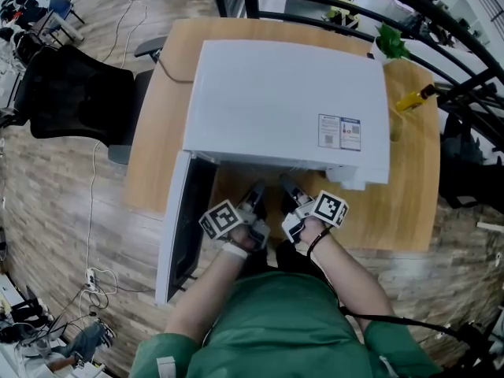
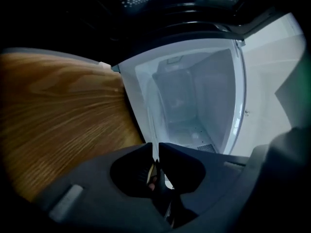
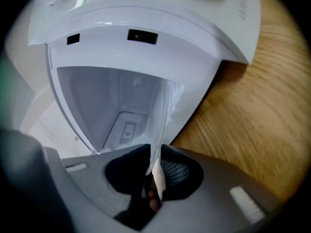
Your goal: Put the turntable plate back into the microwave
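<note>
Matt grey and bulky, the left tool (image 2: 156,152) has its jaws drawn almost together, leaving only a slit with the thin rim of the turntable plate (image 3: 163,115) pinched in it. The right tool (image 3: 154,152) grips the opposite rim the same way. The plate is clear glass seen edge-on, little more than a pale streak rising from each slit. Its disc is hard to trace against the smooth white cavity (image 3: 112,106) just beyond. From the head view the plate cannot be made out under the boxy white microwave (image 1: 283,109). The microwave's dark-faced door (image 1: 177,235) hangs open on the left, over the grained wooden worktop (image 1: 409,195).
</note>
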Demonstrator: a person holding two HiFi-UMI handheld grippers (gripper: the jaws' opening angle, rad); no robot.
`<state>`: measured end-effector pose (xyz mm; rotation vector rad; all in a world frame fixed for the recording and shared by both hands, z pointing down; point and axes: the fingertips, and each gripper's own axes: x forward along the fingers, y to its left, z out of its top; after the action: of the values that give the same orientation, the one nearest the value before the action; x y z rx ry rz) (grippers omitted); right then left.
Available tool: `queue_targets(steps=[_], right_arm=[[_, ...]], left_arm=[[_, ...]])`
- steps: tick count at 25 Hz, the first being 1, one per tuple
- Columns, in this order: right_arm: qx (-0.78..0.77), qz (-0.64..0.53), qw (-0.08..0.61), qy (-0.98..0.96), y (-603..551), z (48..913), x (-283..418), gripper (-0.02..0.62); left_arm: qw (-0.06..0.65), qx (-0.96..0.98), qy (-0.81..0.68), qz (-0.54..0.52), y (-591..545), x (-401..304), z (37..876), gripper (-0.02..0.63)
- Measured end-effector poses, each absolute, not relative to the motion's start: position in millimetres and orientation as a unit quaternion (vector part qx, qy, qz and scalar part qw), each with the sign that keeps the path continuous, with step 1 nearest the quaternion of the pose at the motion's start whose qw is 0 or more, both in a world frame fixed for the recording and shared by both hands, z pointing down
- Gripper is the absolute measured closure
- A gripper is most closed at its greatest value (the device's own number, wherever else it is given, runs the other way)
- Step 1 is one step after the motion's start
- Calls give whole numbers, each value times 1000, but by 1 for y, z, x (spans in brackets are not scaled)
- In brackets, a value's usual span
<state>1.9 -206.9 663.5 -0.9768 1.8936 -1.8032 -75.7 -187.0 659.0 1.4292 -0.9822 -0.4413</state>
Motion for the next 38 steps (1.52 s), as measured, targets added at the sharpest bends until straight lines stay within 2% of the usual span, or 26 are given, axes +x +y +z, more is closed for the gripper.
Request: queue_targets(steps=[6, 11, 38], right_arm=[[-369, -633, 165, 660, -199, 664, 14, 512], [-394, -611, 144, 672, -205, 661, 18, 561], [-417, -611, 122, 662, -242, 658, 9, 569]], left_arm=[[626, 617, -433, -202, -204, -80, 658, 561], [625, 617, -433, -202, -210, -77, 659, 561], [620, 618, -444, -194, -241, -86, 658, 558]])
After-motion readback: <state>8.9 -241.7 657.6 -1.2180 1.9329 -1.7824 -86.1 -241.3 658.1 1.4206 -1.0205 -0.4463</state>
